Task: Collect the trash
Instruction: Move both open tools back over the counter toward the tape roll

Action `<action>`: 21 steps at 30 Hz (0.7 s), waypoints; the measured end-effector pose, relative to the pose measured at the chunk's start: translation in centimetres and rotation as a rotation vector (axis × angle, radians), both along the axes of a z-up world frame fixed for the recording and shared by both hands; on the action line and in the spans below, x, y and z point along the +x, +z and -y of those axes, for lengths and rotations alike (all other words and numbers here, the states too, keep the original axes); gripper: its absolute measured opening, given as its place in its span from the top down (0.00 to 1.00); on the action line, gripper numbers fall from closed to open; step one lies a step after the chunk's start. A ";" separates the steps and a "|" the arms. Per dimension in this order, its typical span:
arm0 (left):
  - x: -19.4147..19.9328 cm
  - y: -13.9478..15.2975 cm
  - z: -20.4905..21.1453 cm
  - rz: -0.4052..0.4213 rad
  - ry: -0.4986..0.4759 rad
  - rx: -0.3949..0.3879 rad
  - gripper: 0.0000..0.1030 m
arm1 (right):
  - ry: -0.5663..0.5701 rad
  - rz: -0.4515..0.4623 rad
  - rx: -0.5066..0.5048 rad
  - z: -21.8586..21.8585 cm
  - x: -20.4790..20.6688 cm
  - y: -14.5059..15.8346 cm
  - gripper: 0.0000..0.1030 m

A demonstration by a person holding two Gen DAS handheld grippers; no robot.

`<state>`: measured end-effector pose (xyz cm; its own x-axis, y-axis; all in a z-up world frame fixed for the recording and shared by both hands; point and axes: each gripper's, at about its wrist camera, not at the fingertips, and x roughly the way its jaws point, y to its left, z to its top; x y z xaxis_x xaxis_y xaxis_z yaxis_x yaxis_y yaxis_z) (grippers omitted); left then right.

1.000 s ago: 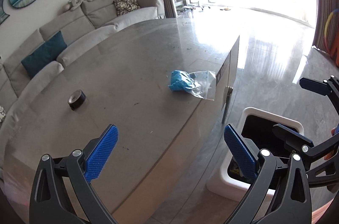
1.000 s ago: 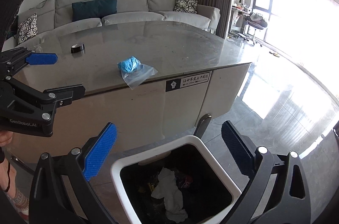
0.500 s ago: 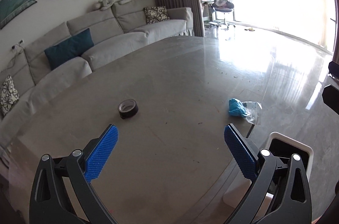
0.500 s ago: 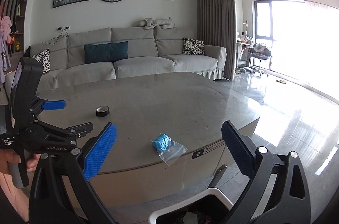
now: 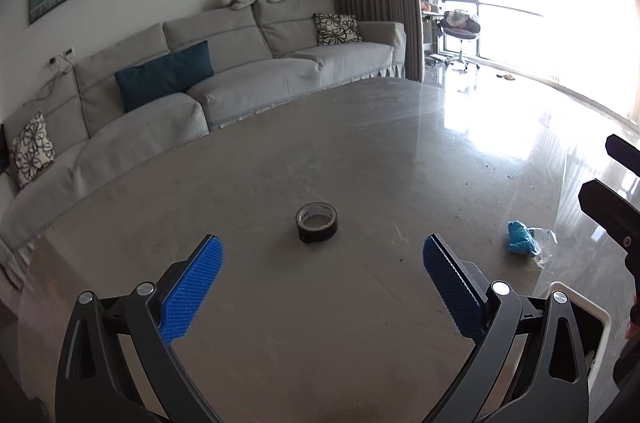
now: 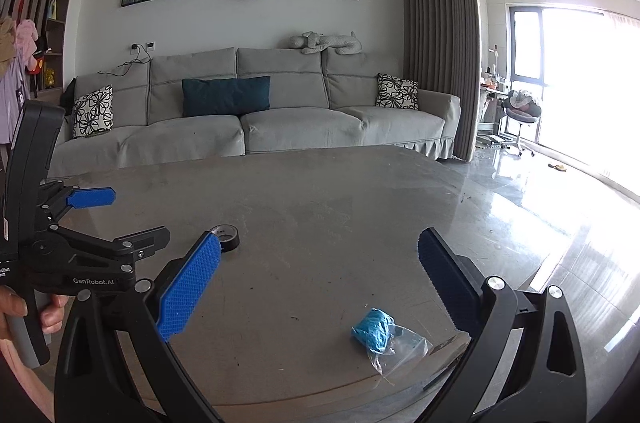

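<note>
A clear plastic bag with a crumpled blue wad lies near the grey table's near right corner; in the left wrist view the same bag sits far right. A black tape roll rests mid-table, and the roll peeks out behind my right gripper's left finger. My left gripper is open and empty, hovering over the table just short of the roll. My right gripper is open and empty above the bag. The white bin's rim shows beside the table at lower right.
A grey sofa with cushions runs behind the table. Glossy floor stretches to the right toward bright windows. A hand holds the left gripper's handle at the left edge of the right wrist view.
Both grippers have risen from the bin and tilted up over the table. The left one swung toward the tape roll; the bag now lies below the right gripper. Both stayed open.
</note>
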<state>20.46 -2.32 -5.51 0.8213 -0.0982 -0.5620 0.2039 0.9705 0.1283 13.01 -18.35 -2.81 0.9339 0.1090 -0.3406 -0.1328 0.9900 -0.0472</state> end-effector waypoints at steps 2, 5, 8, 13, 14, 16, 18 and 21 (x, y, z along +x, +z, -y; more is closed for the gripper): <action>0.9 -0.3 -0.4 -0.006 -0.002 0.005 0.04 | 0.015 -0.009 0.010 -0.5 1.2 0.0 0.05; 2.5 -0.9 -0.6 -0.022 -0.047 0.021 0.04 | 0.026 -0.018 0.019 -1.3 3.0 -0.1 0.05; 4.3 -1.5 -0.5 -0.027 -0.081 0.035 0.04 | 0.038 -0.024 0.009 -2.5 4.9 -0.4 0.05; 7.2 -3.3 -0.7 -0.073 -0.082 0.051 0.04 | 0.061 -0.047 -0.011 -4.4 7.7 -1.5 0.05; 7.9 -3.6 -0.7 -0.084 -0.083 0.059 0.04 | 0.060 -0.051 -0.023 -4.7 8.0 -1.8 0.05; 9.1 -4.3 -0.7 -0.114 -0.090 0.066 0.04 | 0.061 -0.066 -0.045 -5.2 8.7 -2.5 0.05; 10.1 -5.0 -0.7 -0.142 -0.096 0.059 0.04 | 0.053 -0.076 -0.044 -5.4 9.2 -3.2 0.05; 10.8 -5.9 -0.2 -0.152 -0.098 0.074 0.04 | 0.050 -0.097 -0.027 -5.3 9.7 -4.1 0.05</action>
